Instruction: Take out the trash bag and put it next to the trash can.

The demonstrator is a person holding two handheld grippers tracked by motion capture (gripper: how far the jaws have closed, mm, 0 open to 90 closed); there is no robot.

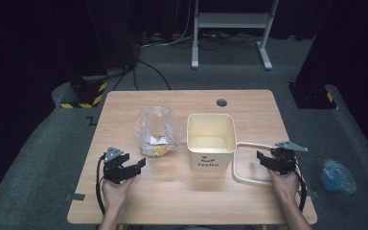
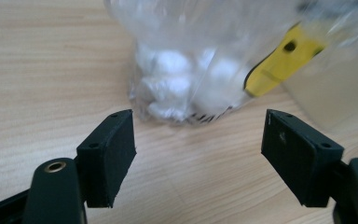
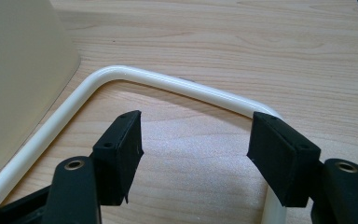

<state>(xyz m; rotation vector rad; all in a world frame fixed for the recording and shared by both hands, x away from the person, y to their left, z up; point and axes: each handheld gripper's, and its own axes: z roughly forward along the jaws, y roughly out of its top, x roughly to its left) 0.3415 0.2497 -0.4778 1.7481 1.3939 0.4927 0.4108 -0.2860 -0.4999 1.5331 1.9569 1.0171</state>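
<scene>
High view: fixed above the person's side, faces forward and down, far enough to take in the whole counter [image 1: 182,191].
Left gripper view: rides the left tool [image 2: 198,156], low over the counter, close on the clear bag [image 2: 191,60].
Right gripper view: rides the right tool [image 3: 196,154], close on the cream handle [image 3: 168,84].
Shared: high view also holds the bag [image 1: 155,132], handle [image 1: 237,165] and both tools.

Left gripper [image 2: 198,154]: two black jaws rise from 7 and 5 o'clock, standing wide apart, nothing between the pads. Light wooden table [image 2: 42,70] beneath. At 12 o'clock, just beyond the jaw tips, a crumpled clear plastic bag [image 2: 186,51] rests on the wood, holding white lumps [image 2: 168,84] and a yellow piece [image 2: 279,63] toward 2 o'clock. Bag blurred.
</scene>
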